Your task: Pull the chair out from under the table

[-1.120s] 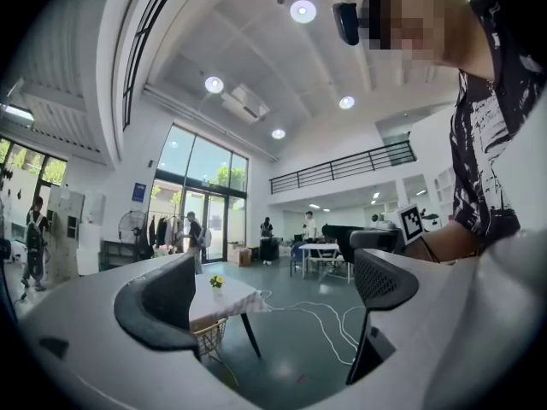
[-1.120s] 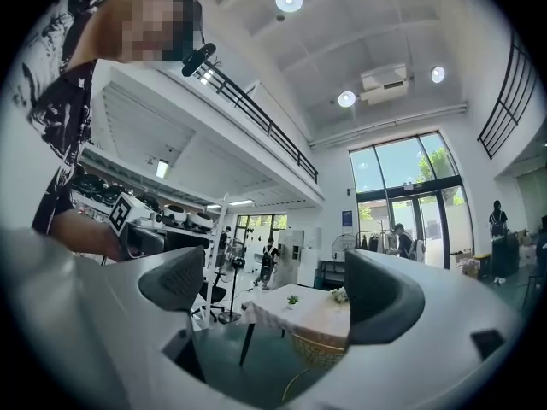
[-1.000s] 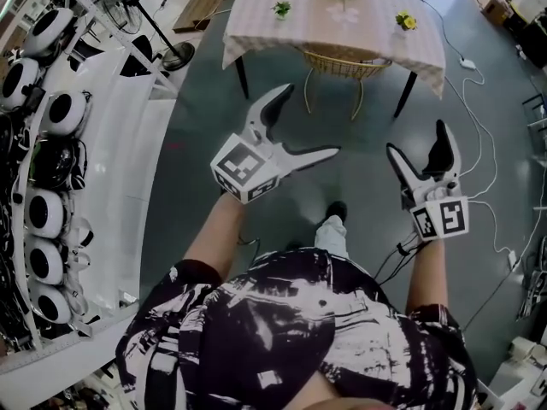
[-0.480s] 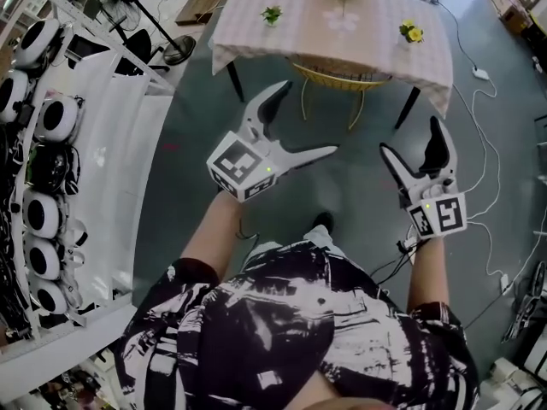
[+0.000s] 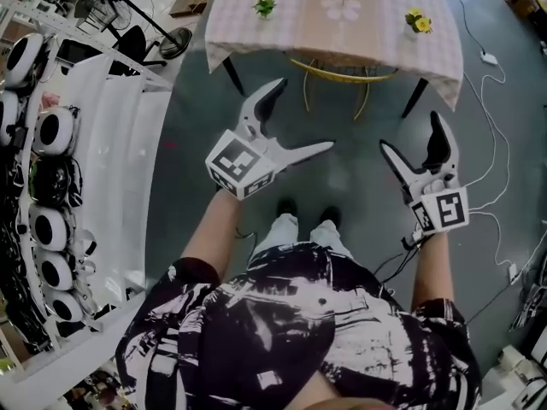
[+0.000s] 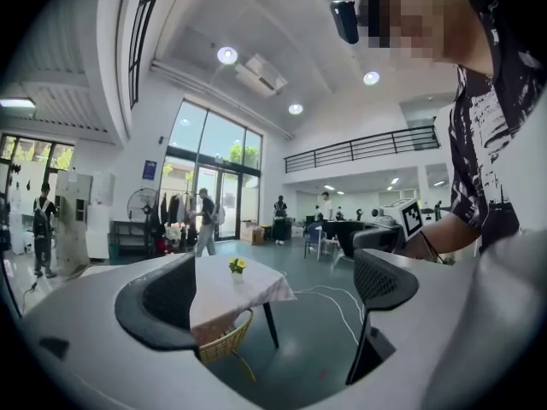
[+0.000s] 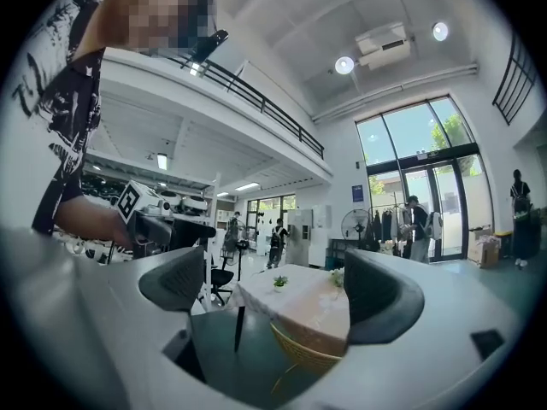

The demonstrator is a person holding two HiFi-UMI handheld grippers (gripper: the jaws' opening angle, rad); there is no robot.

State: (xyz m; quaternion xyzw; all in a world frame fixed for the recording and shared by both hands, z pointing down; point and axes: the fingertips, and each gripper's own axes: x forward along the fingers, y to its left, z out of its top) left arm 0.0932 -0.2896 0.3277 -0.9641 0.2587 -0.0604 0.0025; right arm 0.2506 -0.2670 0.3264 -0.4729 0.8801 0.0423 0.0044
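Under tbl (image 5: 299,24): yellow wicker chair (image 5: 342,75); L hand-held gripper (image 5: 303,115), R hand-held gripper (image 5: 411,133) spread.

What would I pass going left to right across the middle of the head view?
white shelf → left hand-held gripper → right hand-held gripper → white cable

the right gripper (image 7: 278,293) has its two dark jaws wide apart, with nothing held between them. through the gap a table (image 7: 318,316) with a pale cloth is seen further off, and a small green plant (image 7: 279,282) stands on it. a yellow wicker chair (image 7: 302,354) sits tucked under the table's near edge. at the left the left gripper (image 7: 132,199) shows its marker cube, and in the back a fan (image 7: 355,225) stands near tall windows.
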